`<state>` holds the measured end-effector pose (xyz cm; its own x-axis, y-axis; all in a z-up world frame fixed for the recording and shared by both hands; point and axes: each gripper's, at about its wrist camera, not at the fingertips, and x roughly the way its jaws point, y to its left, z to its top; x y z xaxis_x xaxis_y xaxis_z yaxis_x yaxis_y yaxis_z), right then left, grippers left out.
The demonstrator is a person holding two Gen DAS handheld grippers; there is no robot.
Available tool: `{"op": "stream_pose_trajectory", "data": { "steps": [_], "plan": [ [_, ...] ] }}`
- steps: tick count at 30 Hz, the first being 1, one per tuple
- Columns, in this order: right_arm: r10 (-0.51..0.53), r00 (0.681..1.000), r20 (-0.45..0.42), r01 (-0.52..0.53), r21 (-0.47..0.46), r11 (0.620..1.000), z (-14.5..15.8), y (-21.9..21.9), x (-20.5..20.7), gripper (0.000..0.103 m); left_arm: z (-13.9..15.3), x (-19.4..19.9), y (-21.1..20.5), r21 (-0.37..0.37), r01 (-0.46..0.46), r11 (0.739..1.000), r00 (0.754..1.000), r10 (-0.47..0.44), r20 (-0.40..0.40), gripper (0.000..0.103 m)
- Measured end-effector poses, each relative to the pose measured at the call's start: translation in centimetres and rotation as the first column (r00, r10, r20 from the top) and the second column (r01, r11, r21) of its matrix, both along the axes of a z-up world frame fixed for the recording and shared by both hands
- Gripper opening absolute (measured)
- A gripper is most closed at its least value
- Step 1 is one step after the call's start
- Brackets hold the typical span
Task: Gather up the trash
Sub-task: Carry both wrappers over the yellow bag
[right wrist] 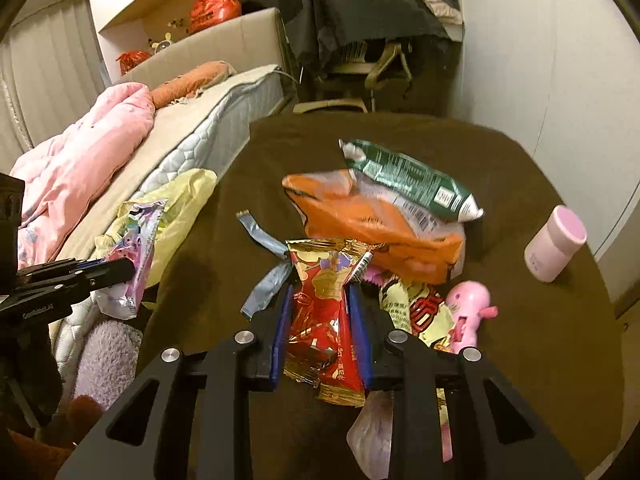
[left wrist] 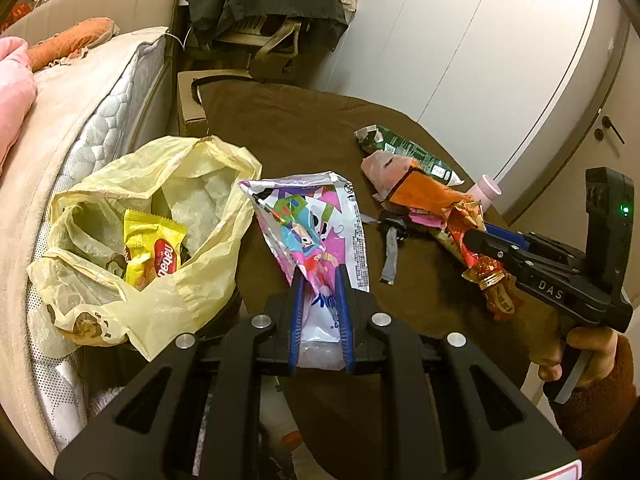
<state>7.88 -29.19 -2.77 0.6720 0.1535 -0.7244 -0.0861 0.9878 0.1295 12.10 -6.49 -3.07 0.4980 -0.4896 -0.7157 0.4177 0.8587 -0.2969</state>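
Note:
My left gripper (left wrist: 319,276) is shut on a pink and white cartoon wrapper (left wrist: 316,224), held just right of the open yellow trash bag (left wrist: 160,240). The bag holds a yellow snack packet (left wrist: 154,254). My right gripper (right wrist: 319,294) is shut on a red and gold wrapper (right wrist: 324,320) above the brown table (right wrist: 400,136). In the left wrist view it shows at the right (left wrist: 474,240). An orange bag (right wrist: 372,224), a green packet (right wrist: 408,180) and a cream and red wrapper (right wrist: 420,312) lie ahead of it.
A pink cylinder (right wrist: 554,242) stands at the table's right. A pink toy (right wrist: 468,312) and grey-blue strips (right wrist: 264,264) lie near the wrappers. A bed (right wrist: 188,132) with a pink blanket (right wrist: 80,152) runs along the left. A chair draped in dark clothes (right wrist: 360,20) stands behind.

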Motion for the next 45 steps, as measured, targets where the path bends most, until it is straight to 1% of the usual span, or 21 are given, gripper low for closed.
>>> {"op": "stream_pose_trajectory", "data": {
  "steps": [4, 7, 12, 16, 22, 27, 30, 34, 40, 45],
  "plan": [
    [0.004, 0.999, 0.037, -0.003, -0.036, 0.999, 1.2, 0.2, -0.3, 0.027, 1.0, -0.1, -0.7, 0.0, 0.01, 1.0, 1.0, -0.01, 0.019, 0.015],
    [0.007, 0.997, 0.074, -0.004, -0.048, 0.999, 2.5, 0.4, -0.5, 0.027, 2.1, 0.0, -1.1, 0.002, 0.017, 1.0, 0.999, -0.017, 0.048, 0.015],
    [0.027, 0.989, 0.145, -0.014, -0.093, 0.996, 4.9, 1.6, -0.3, 0.027, 3.7, 0.3, -0.8, 0.005, 0.011, 1.0, 0.996, -0.012, 0.089, 0.015],
    [0.073, 0.978, 0.195, -0.051, -0.119, 0.992, 6.6, 3.7, 0.3, 0.027, 4.7, 0.6, 0.8, 0.012, -0.021, 1.0, 0.994, 0.019, 0.112, 0.015],
    [0.166, 0.96, 0.228, -0.134, -0.149, 0.98, 7.8, 7.6, 1.5, 0.027, 5.2, 1.0, 4.4, 0.019, -0.1, 0.995, 0.988, 0.097, 0.121, 0.015],
    [0.238, 0.943, 0.231, -0.202, -0.168, 0.965, 7.9, 11.0, 2.7, 0.027, 4.9, 1.4, 7.6, 0.022, -0.161, 0.987, 0.981, 0.158, 0.111, 0.015],
    [0.27, 0.938, 0.22, -0.235, -0.171, 0.957, 7.7, 12.8, 3.6, 0.027, 4.3, 1.8, 9.7, 0.022, -0.198, 0.98, 0.977, 0.195, 0.091, 0.015],
    [0.311, 0.931, 0.19, -0.283, -0.163, 0.945, 7.0, 15.3, 5.1, 0.026, 3.1, 2.3, 12.0, 0.022, -0.231, 0.973, 0.971, 0.229, 0.065, 0.015],
    [0.366, 0.919, 0.144, -0.34, -0.179, 0.923, 5.6, 19.0, 7.2, 0.026, 1.1, 3.3, 14.8, 0.009, -0.269, 0.963, 0.963, 0.269, 0.013, 0.015],
    [0.396, 0.911, 0.115, -0.372, -0.189, 0.909, 4.7, 21.0, 8.9, 0.026, -0.4, 4.2, 16.6, -0.005, -0.29, 0.957, 0.957, 0.29, -0.028, 0.015]
  ]
}}
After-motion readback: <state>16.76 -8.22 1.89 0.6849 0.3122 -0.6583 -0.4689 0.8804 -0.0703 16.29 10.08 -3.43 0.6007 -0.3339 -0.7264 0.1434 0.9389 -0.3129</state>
